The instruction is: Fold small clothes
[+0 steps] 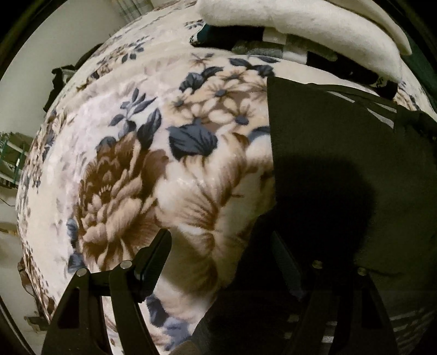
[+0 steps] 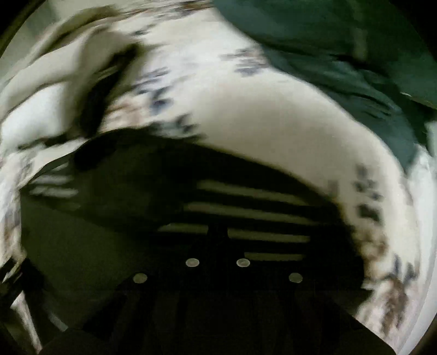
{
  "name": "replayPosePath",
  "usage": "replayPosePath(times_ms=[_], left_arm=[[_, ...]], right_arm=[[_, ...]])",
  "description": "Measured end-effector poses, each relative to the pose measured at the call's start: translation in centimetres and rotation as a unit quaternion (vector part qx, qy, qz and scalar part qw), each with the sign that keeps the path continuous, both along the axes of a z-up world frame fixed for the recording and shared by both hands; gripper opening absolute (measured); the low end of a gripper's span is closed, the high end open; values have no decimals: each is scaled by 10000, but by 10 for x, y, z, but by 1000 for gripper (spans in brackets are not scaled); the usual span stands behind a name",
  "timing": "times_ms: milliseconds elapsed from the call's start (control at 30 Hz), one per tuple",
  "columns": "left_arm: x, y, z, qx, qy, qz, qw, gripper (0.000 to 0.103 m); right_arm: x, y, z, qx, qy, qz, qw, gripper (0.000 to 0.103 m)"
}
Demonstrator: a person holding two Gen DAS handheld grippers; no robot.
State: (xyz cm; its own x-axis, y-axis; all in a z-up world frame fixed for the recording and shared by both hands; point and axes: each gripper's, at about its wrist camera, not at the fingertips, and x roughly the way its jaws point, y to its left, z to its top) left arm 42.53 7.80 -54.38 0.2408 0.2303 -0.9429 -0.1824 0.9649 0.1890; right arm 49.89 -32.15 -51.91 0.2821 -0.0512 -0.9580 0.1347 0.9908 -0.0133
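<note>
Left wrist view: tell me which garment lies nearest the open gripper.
The dark garment beside the left gripper, spread flat on the floral blanket; the cream cloth and the striped pile lie at the far edge.

Right wrist view smeared throughout by motion blur. Dark striped garment (image 2: 245, 207) legible only as streaks; hem below it lost in shadow. Right gripper (image 2: 217, 237) fingertips merged with that garment, grip undeterminable. Green cloth (image 2: 341, 54) beyond the garment cut by the frame edge. Pale bundle (image 2: 54, 82) left of it unidentifiable.

My left tongs (image 1: 221, 262) point steeply down, jaws spread wide; my right tongs (image 2: 217, 232) point down, jaws together.
</note>
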Motion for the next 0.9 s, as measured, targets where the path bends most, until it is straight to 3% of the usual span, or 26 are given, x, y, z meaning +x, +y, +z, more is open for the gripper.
replayPosePath(times_ms=[67,133,200,233,267,367,600,633,700,733,833,900], left_arm=[[1,4,8,-38,-1,39,10000,75],[3,10,24,-92,-168,31,9998,75],[10,13,37,-159,-341,-6,9993,75],[15,14,40,-175,-383,-38,9991,75],[22,14,41,-187,-401,-81,9990,75],[46,14,31,-270,-334,-174,9989,75],[84,14,-15,-127,82,-469,9988,75],[84,15,-16,-156,76,-486,9987,75],[84,15,-17,-161,54,-566,9982,75],[83,15,-17,-146,39,-623,9979,75],[84,17,-18,-185,25,-710,9973,76],[86,22,-18,-225,35,-717,9972,77]], right_arm=[[-3,-14,-2,81,213,-316,9992,0],[-13,-35,9,681,330,-671,9949,1],[-33,-60,29,1043,157,-1108,9882,17],[-46,-72,40,1122,34,-1386,9840,35],[-64,-86,50,1222,-97,-1722,9774,41],[-112,-120,60,1611,-105,-2611,9517,42],[-137,-107,11,1434,503,-3151,9368,42],[-132,-102,2,1459,507,-3235,9335,41],[-136,-97,-2,1282,432,-3427,9297,7],[-137,-94,-2,1135,433,-3469,9300,0],[-143,-93,6,392,507,-3627,9297,0],[-151,-102,-1,442,685,-3709,9251,0]])
